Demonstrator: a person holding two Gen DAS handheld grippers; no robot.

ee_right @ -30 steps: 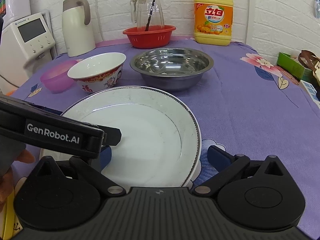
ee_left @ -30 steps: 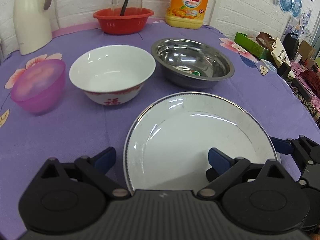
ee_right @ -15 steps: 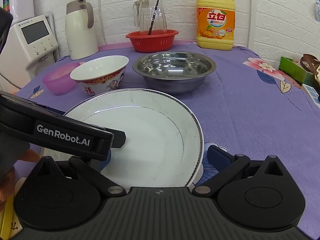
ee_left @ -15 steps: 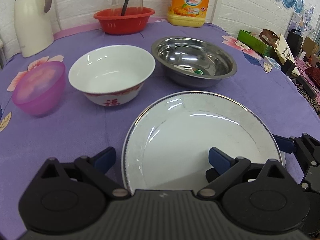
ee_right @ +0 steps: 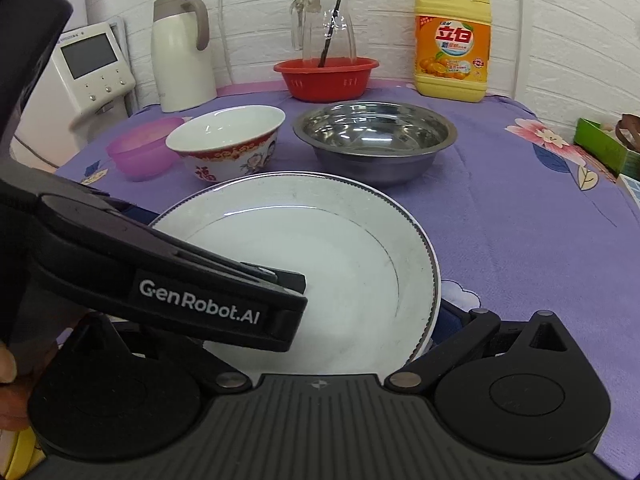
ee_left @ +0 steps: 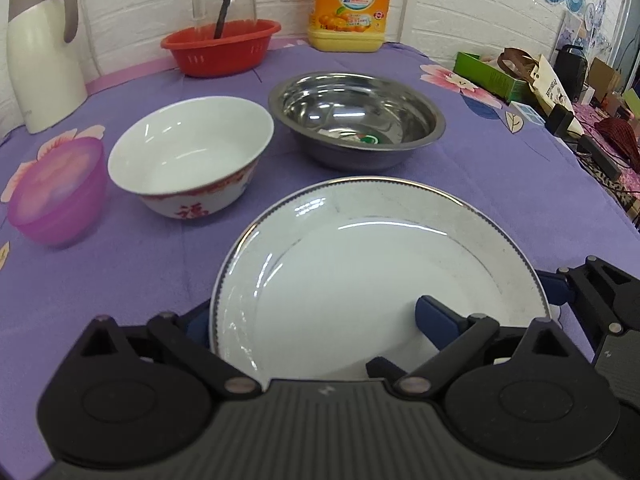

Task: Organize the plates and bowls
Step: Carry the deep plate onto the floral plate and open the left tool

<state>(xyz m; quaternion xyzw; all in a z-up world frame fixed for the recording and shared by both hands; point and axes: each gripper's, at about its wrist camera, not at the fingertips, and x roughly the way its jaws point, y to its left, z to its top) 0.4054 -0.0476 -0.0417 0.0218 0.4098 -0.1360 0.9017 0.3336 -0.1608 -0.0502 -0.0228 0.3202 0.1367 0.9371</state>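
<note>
A large white plate [ee_left: 380, 264] with a thin dark rim line is raised and tilted above the purple tablecloth; it also shows in the right wrist view [ee_right: 320, 264]. My left gripper [ee_left: 316, 320] straddles its near left rim, one finger under it, one blue fingertip [ee_left: 432, 316] on its face. My right gripper [ee_right: 360, 320] straddles its near right rim. Both look closed on the rim. Behind stand a white bowl with red pattern [ee_left: 192, 152], a steel bowl [ee_left: 356, 116] and a small pink bowl [ee_left: 56, 192].
At the back stand a red basket [ee_left: 220, 46] with a glass jug [ee_right: 326, 28], a yellow detergent bottle [ee_left: 350, 0] and a white thermos [ee_left: 40, 60]. A white appliance [ee_right: 92, 72] is at the left; boxes and clutter [ee_left: 540, 80] lie past the table's right edge.
Both grippers and the plate have risen and tilted; the plate's near edge has lifted off the cloth. The left finger now sits under the plate's rim. The bowls have not moved.
</note>
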